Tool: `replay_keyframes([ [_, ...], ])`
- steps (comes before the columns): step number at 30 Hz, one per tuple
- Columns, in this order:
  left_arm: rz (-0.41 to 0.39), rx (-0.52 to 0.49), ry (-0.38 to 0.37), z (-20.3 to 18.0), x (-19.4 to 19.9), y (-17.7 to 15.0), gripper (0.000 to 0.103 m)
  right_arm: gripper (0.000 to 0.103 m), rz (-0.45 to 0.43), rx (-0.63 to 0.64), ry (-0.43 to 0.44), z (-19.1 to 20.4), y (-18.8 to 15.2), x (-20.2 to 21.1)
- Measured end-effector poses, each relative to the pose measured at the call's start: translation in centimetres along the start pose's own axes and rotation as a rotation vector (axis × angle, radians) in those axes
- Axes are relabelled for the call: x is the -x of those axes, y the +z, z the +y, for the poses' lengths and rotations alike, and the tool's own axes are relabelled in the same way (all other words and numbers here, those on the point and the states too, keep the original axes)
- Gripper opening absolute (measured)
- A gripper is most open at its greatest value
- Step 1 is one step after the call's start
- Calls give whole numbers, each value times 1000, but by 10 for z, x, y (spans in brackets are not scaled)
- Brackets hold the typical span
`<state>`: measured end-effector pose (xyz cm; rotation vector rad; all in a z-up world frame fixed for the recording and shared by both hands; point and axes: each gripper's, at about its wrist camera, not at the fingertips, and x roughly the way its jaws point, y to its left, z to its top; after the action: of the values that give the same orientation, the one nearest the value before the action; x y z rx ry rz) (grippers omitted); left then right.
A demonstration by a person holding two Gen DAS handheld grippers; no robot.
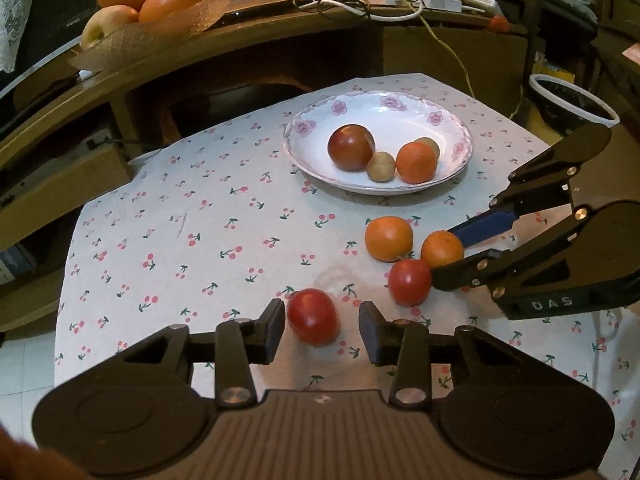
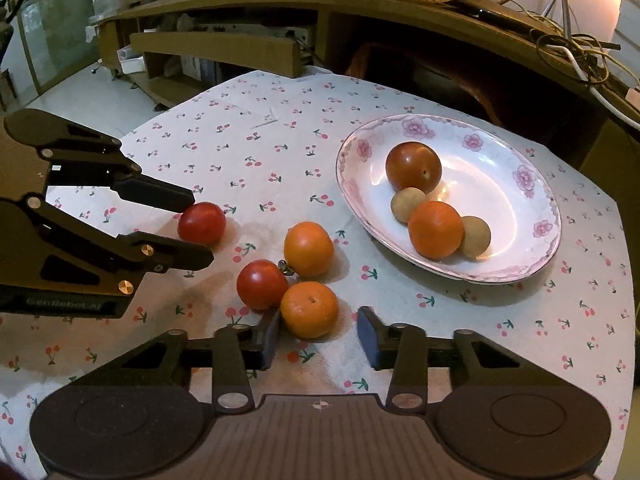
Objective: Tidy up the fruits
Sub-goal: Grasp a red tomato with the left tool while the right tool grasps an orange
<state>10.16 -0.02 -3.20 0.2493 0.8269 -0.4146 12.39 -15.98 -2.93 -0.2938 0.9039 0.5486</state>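
Setting: we look along two hand-held grippers at a low table under a white cherry-print cloth (image 2: 248,148).
Left gripper: the left gripper (image 1: 321,312) points down at the cloth with its jaws moderately wide. A red tomato (image 1: 313,316) lies between them. One pad sits just beside or barely against it and the other stands clear, so it is not clamped.
Right gripper: the right gripper (image 2: 318,320) has its jaws around the near orange (image 2: 309,310). Its left pad touches the fruit. In its own view a gap shows at the other pad, so we read it as not gripping.
Loose fruit: the near orange touches a second tomato (image 2: 262,285) on its left. A far orange (image 2: 309,249) sits just behind the pair, and all three form a tight cluster.
In the way: the second tomato presses against the outside of the right gripper's left finger. The two grippers work close together, with the cluster between them.
Plate: a flowered plate (image 2: 472,142) sits further back on the cloth, apart from the loose fruit.
On the plate: a dark red tomato (image 2: 413,167), a plate orange (image 2: 435,229) and two small tan fruits (image 2: 408,204) lie bunched and touching.
Behind the table: a brown shelf unit (image 1: 240,36) carries a woven basket (image 1: 120,40) of oranges and an apple, plus tangled cables (image 1: 360,0).
Beside the table: a dark bin (image 1: 572,104) with a white rim stands past the far right corner.
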Motion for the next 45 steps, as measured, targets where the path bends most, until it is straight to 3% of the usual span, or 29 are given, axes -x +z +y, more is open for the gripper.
replay_keyframes([
  [14,35,63,-27,4,-18,2,44,31,-1,-22,7,-3,0,0],
  [22,32,68,-18,3,-19,3,34,31,-9,-27,1,-3,0,-1],
  [31,32,50,-25,0,-9,0,34,30,9,-42,-7,-4,1,3],
  [45,57,-16,-92,-44,35,-28,34,30,50,-73,-62,26,-48,57],
])
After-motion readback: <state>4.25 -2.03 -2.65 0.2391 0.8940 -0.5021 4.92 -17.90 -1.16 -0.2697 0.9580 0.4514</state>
